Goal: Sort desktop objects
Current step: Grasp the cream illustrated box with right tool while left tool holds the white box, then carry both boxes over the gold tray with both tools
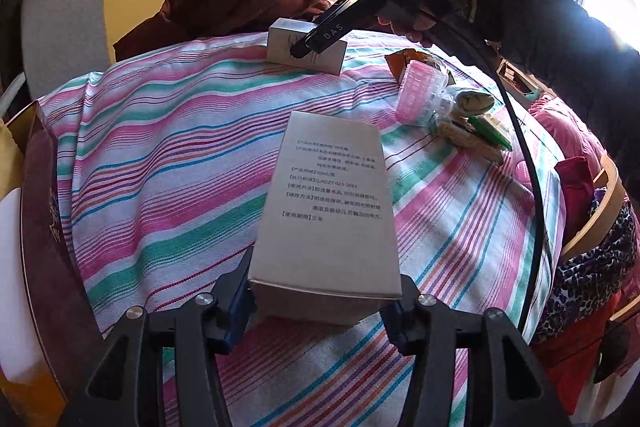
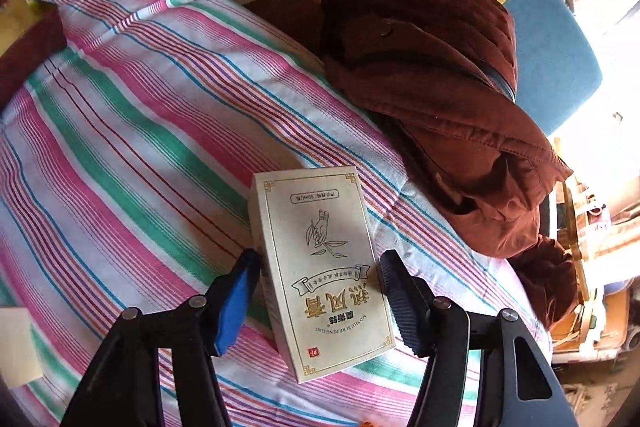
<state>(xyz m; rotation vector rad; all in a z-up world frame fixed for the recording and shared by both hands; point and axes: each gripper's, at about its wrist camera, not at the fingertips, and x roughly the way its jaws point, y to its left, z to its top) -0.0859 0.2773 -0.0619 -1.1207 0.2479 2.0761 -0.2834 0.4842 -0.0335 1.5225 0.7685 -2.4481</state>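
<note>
A grey box (image 1: 324, 203) with printed text lies lengthwise on the striped cloth (image 1: 160, 167). Its near end sits between the fingers of my left gripper (image 1: 325, 283), whose blue pads press both sides. A cream box (image 2: 324, 267) with gold print lies flat on the cloth; my right gripper (image 2: 318, 259) straddles it, open, with a thin gap on the right side. The left wrist view shows that cream box (image 1: 280, 43) at the far edge, with the right gripper (image 1: 300, 51) tilted down onto it, held by a hand in a dark sleeve.
A brown jacket (image 2: 432, 95) is heaped behind the cream box on a multicoloured chair (image 2: 552, 67). Pink hair rollers (image 1: 416, 91) and small packets (image 1: 476, 131) sit at the right. A dark red box (image 1: 44, 227) stands at the left edge. A black cable (image 1: 532, 187) hangs at the right.
</note>
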